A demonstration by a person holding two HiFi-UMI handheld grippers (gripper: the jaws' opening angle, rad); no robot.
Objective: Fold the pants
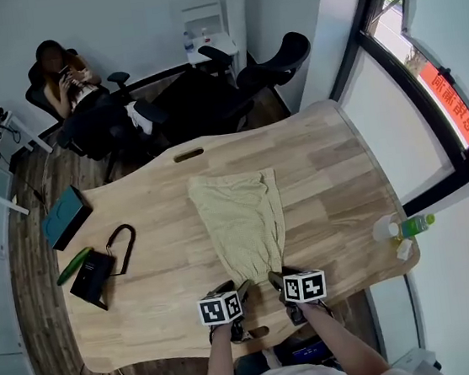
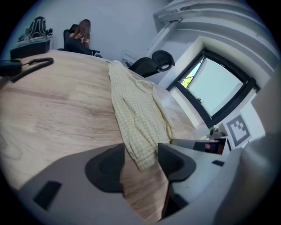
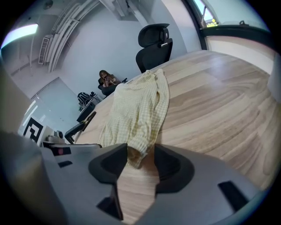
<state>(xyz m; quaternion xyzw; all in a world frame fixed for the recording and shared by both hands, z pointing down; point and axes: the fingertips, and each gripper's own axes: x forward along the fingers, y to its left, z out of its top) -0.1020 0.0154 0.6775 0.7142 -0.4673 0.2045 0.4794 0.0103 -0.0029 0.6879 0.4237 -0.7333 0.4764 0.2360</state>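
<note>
The pale yellow checked cloth pants (image 1: 240,216) lie flat along the middle of the light wooden table (image 1: 335,178), waist toward its far edge and leg ends toward its near edge. They look already laid leg over leg in one narrow strip, so the lengthwise fold seems done and the crosswise folds remain. At the table's near edge the left gripper (image 1: 240,290) and right gripper (image 1: 277,281) each stand released, jaws apart around a corner of the leg ends, unpinched; a black pouch (image 1: 93,276) lies toward the table's left side.
</note>
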